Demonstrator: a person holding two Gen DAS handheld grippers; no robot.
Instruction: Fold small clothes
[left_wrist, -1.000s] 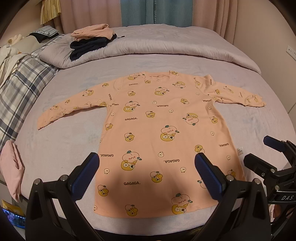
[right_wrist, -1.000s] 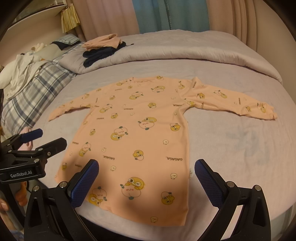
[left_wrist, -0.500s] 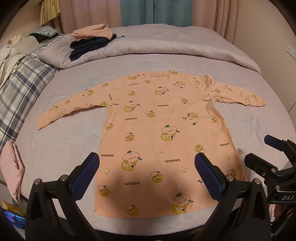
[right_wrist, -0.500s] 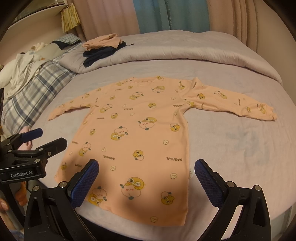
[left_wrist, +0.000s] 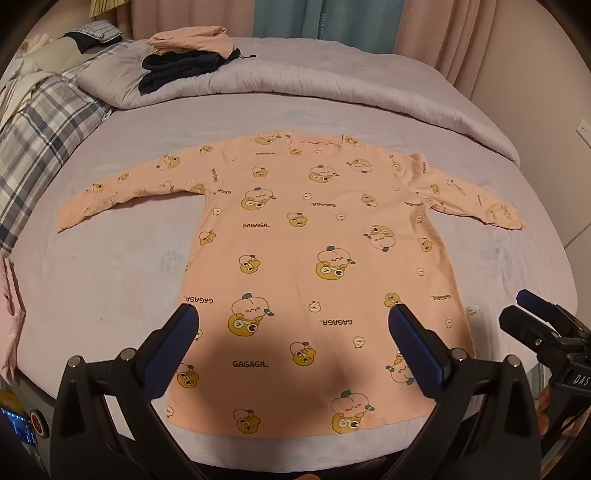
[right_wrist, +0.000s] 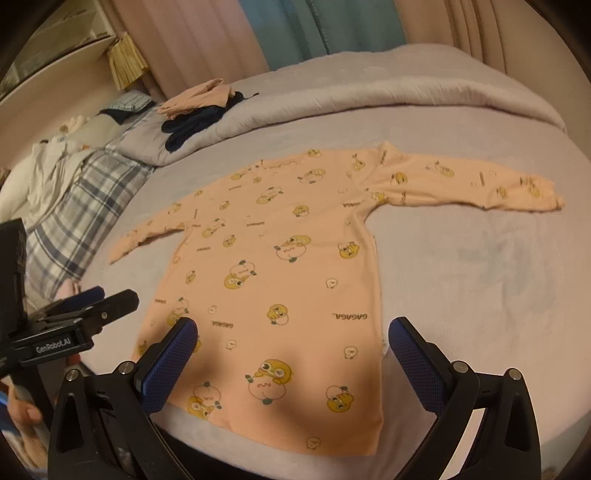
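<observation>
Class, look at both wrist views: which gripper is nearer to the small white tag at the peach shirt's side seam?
Right. The right gripper hovers just beside the white tag at the shirt edge; the left gripper hangs over the hem's middle, farther off.

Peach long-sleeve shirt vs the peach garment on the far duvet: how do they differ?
The peach shirt lies spread flat, sleeves out; the peach garment is folded small. The shirt rests directly on the bed sheet; the garment tops dark clothes. The shirt shows cartoon prints; none visible on the garment. Both are peach, untouched by either gripper.
</observation>
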